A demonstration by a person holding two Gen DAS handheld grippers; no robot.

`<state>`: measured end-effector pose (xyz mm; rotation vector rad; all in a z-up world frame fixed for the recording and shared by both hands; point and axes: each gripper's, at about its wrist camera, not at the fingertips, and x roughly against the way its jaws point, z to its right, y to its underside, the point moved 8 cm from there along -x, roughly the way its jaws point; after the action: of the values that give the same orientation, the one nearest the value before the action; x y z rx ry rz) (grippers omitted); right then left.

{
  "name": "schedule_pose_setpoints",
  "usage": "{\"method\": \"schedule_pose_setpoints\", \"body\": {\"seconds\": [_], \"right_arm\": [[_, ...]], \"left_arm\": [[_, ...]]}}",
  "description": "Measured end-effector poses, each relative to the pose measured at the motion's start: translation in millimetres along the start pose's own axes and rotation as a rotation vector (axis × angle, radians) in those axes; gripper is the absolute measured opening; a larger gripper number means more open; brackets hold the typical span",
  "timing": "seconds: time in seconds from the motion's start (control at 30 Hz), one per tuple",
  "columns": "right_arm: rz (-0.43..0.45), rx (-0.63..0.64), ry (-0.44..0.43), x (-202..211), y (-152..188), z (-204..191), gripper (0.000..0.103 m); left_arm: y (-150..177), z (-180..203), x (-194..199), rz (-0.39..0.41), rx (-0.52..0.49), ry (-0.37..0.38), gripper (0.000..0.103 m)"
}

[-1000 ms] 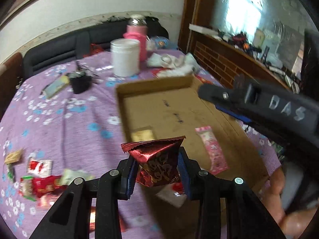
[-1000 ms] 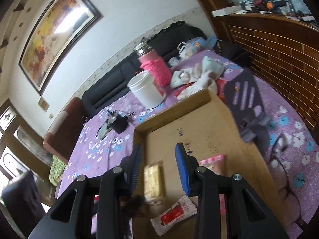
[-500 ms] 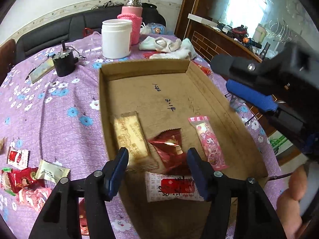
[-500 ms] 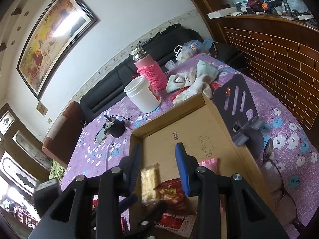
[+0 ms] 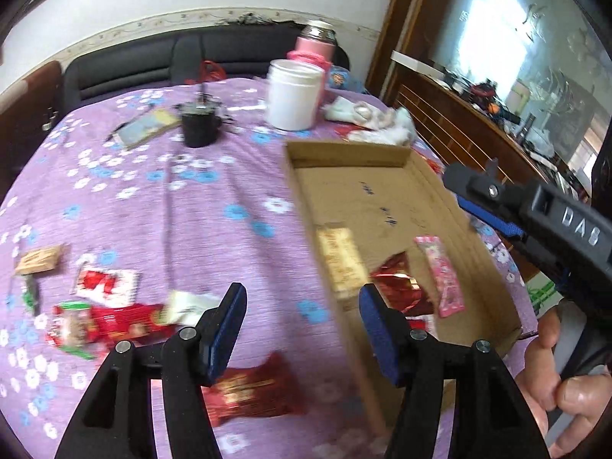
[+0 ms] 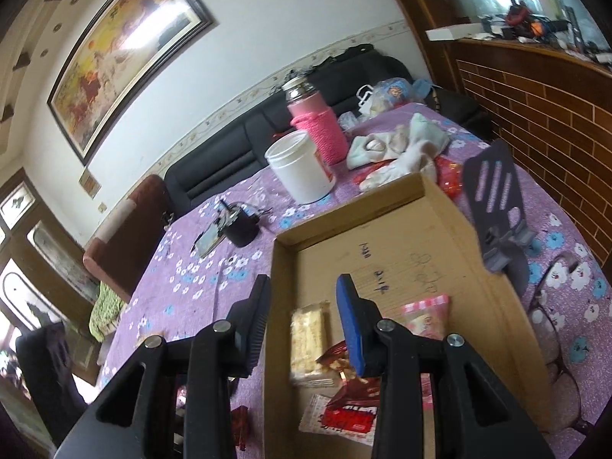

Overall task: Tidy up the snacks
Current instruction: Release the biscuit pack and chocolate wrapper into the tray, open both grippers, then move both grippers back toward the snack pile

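Note:
A shallow cardboard box (image 5: 346,154) lies on the purple flowered table; it also shows in the right wrist view (image 6: 382,202). Inside lie a yellow wafer pack (image 5: 339,256), a shiny red packet (image 5: 396,285), a pink strip packet (image 5: 440,273) and a white-and-red sachet (image 6: 340,415). Loose snacks lie left of the box: a red wrapper (image 5: 248,390), a long red pack (image 5: 111,321), a white-red packet (image 5: 105,283). My left gripper (image 5: 302,329) is open and empty over the box's left wall. My right gripper (image 6: 302,321) is open and empty above the box's near left corner.
A white tub (image 5: 292,93), a pink-sleeved flask (image 6: 313,130), a black cup (image 5: 199,126), a phone (image 5: 147,128), and crumpled cloth (image 6: 397,145) stand at the back. A black phone stand (image 6: 497,206) and glasses (image 6: 550,306) lie right of the box. A sofa backs the table.
My left gripper opened and let go of the shiny red packet into the box, then swung left toward the loose snacks. The right gripper stayed open over the box.

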<state>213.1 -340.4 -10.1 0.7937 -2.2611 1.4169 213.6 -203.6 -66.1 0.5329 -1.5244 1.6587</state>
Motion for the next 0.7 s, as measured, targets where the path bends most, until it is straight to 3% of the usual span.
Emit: {"method": "schedule_pose_setpoints", "body": {"seconds": [0.2,0.4,0.7], "right_arm": [[-0.03,0.085,-0.044,-8,16,-29,0.034],[-0.068,0.171,-0.083,-15,34,-57,0.035],[-0.129,0.236,-0.135,-25,60,-83,0.039]], "left_arm": [[2,-63,27,0.036,0.078,-0.079,0.064],[11,-148,45,0.057,0.229,-0.168,0.065],[33,-257,41,0.015,0.443,-0.325,0.065]]}}
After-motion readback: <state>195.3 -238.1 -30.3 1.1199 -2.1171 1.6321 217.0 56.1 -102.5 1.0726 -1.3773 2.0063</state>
